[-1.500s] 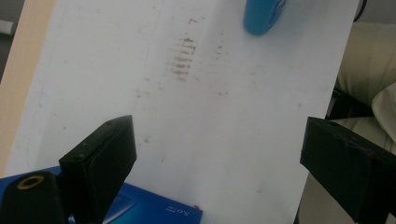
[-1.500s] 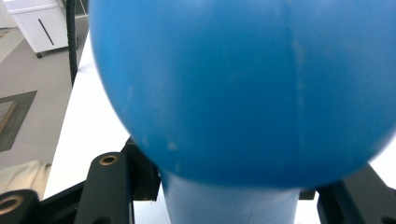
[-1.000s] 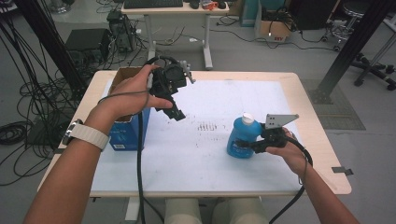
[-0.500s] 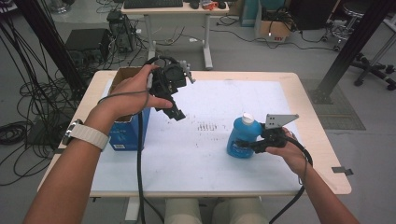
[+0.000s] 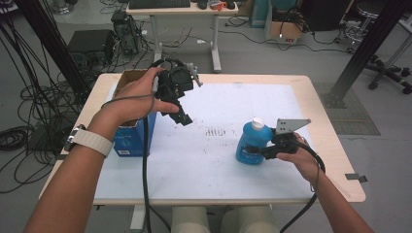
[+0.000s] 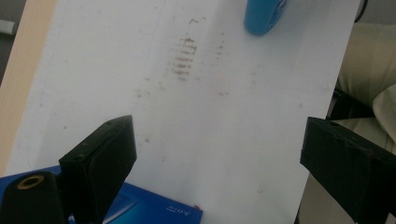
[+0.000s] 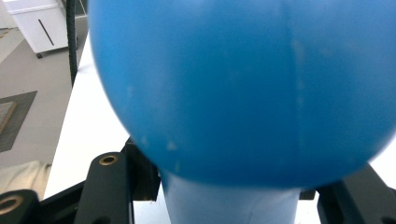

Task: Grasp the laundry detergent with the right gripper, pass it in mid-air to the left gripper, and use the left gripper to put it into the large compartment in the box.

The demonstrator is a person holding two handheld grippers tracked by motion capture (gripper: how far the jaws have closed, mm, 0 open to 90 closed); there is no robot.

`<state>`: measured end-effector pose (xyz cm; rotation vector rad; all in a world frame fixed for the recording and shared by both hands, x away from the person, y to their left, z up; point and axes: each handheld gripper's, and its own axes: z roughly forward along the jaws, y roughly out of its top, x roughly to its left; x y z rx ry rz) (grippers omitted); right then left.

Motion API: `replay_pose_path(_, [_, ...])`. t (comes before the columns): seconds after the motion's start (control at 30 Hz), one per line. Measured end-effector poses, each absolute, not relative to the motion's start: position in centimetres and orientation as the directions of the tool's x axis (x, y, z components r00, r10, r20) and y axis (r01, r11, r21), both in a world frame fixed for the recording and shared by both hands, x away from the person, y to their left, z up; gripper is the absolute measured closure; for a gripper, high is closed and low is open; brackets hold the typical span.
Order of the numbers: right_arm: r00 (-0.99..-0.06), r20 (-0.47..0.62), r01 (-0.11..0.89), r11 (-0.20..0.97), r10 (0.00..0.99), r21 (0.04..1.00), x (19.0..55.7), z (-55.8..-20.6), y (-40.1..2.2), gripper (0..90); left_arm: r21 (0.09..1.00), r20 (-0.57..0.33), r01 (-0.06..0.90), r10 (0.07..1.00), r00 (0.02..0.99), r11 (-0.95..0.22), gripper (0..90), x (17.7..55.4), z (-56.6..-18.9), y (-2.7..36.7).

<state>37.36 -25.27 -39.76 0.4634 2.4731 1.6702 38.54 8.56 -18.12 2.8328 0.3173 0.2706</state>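
Cables are trailing across the floor at nine o'clock of the tabletop [image 5: 335,160], which is lying under a white sheet [image 5: 218,160] smudged with dark marks near its middle. At about ten o'clock on that sheet a blue box [image 5: 138,138] with an open cardboard top is standing by the edge, and the person's left hand [image 5: 133,94] is hovering above it, a pale watch strap [image 5: 90,141] circling the wrist. That hand is carrying the left claw [image 5: 182,116], raised off the sheet and pointing down toward four o'clock. Its jaws are standing wide with nothing between them; in the left gripper view they are framing bare white sheet, with a corner of the blue box at six o'clock and the base of the blue bottle [image 6: 264,16] at twelve o'clock.

Moving rightward, the blue bottle [image 5: 251,143] with its white cap [image 5: 257,123] is standing upright on the sheet at roughly four o'clock from the tabletop's centre, well apart from the box. The right claw [image 5: 252,151] is coming in level from three o'clock, held by the right hand [image 5: 301,158], and is clamping the bottle low on its body. In the right gripper view the bottle's blue belly [image 7: 243,84] is bulging close against the lens, the black jaws hugging it on either side.
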Motion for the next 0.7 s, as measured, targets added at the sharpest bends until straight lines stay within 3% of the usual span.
replay_pose_path(0.7, [-0.946, 0.069, 0.181, 0.341, 0.316, 0.922, 37.37, -39.8, -25.27, 42.1, 0.293, 0.155, 0.194, 0.247, 0.957, -0.936, 10.8, 38.47, -18.02, 8.69])
